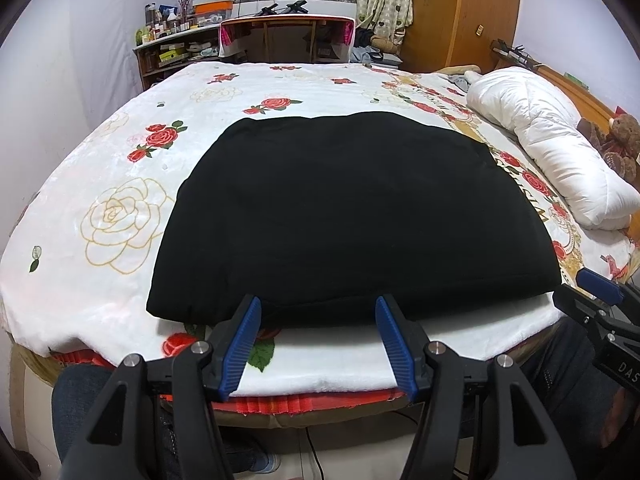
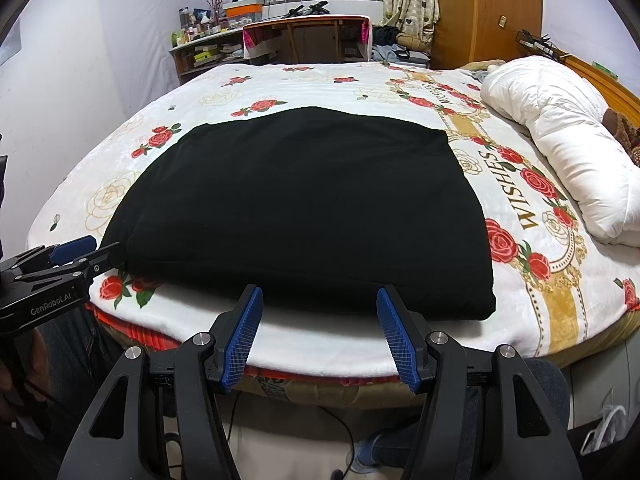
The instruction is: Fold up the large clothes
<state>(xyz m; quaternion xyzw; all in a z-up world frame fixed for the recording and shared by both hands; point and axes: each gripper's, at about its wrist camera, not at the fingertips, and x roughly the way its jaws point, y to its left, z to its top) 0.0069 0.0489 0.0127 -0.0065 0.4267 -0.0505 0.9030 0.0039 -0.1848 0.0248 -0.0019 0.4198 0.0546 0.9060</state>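
A black garment lies folded into a thick rectangle on the rose-patterned bed cover; it also shows in the right wrist view. My left gripper is open and empty, its blue-padded fingers just short of the garment's near edge. My right gripper is open and empty at the same near edge, further right. The right gripper shows at the right edge of the left wrist view. The left gripper shows at the left edge of the right wrist view.
A white rolled duvet lies along the bed's right side by the wooden headboard. A brown teddy bear sits beside it. A desk and cluttered shelves stand beyond the bed. The person's legs are below the near bed edge.
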